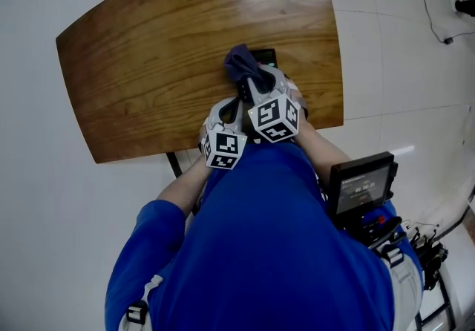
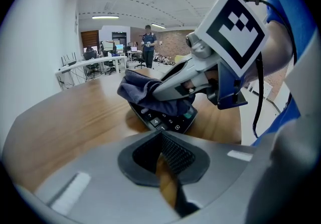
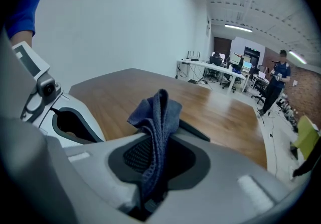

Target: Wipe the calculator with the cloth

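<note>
1. Head view: a person in a blue top [image 1: 274, 248] is bending over a wooden table [image 1: 133, 77], holding 2 grippers close together on the near side of a dark calculator [image 1: 264, 56].
2. The calculator is lying flat on the table with its keys facing up.
3. The right gripper [image 3: 155, 162] is pinching a dark blue cloth [image 3: 158, 117] tightly between its jaws. The cloth is bunching up above the jaws.
4. In the left gripper view, the cloth is draping over part of the calculator and touching it, with a few number keys showing just beside the fabric.
5. The left gripper [image 2: 163, 155] is sitting low just beside the calculator, on the person's side of it, and pointing at its keys. Its jaws are drawn almost together with nothing between them, and only a thin sliver of tabletop is showing in the gap.
6. Whether the left gripper is touching the table cannot be told.
7. Far beyond the calculator, an open office is showing in both gripper views, with rows of desks [image 2: 90, 62] and someone standing [image 2: 148, 44] among them.
</note>
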`<state>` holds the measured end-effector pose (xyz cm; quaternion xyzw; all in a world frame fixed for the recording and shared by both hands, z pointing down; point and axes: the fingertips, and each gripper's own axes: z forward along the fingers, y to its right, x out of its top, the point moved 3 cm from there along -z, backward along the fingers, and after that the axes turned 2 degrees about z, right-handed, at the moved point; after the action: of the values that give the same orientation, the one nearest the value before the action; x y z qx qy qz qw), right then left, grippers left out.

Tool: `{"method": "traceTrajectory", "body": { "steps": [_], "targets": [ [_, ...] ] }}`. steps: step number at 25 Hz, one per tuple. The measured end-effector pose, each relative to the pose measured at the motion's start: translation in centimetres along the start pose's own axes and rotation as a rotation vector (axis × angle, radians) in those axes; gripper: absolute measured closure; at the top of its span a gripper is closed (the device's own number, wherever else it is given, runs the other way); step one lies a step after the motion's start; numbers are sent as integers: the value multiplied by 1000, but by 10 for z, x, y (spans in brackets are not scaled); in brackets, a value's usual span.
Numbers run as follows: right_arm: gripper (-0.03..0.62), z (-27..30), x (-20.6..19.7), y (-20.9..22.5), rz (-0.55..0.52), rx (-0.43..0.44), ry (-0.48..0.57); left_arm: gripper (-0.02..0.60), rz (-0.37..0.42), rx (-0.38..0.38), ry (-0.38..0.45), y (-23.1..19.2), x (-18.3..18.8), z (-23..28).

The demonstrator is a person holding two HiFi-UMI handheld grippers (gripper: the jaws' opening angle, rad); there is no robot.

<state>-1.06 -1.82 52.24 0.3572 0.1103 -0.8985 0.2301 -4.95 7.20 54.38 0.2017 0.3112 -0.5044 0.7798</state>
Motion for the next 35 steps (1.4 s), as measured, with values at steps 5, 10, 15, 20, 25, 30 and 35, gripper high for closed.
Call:
{"method": "traceTrajectory", "body": {
  "steps": [5, 10, 15, 20, 25, 30, 35],
  "targets": [
    [525, -5, -11, 14, 11, -38, -6, 575, 0, -4, 14, -1, 0, 5],
    [525, -12, -23, 30, 34, -76, -23, 575, -1, -1, 13, -2, -3, 8],
    [525, -19, -39, 49, 68, -133, -47, 575, -3, -1, 12, -2, -9, 11],
    [525, -22, -48, 63, 94, -168, -74, 575, -5, -6, 15, -3, -11, 14],
    [525, -24, -34, 49, 83, -129, -41, 575, -5, -8, 19, -1, -10, 15],
    [525, -17, -3, 8, 11, -10, 21, 575, -2, 4, 16, -2, -5, 9],
    [525, 1, 1, -30, -74, 100, -21, 575, -5, 25, -5, -3, -4, -4]
  ]
}}
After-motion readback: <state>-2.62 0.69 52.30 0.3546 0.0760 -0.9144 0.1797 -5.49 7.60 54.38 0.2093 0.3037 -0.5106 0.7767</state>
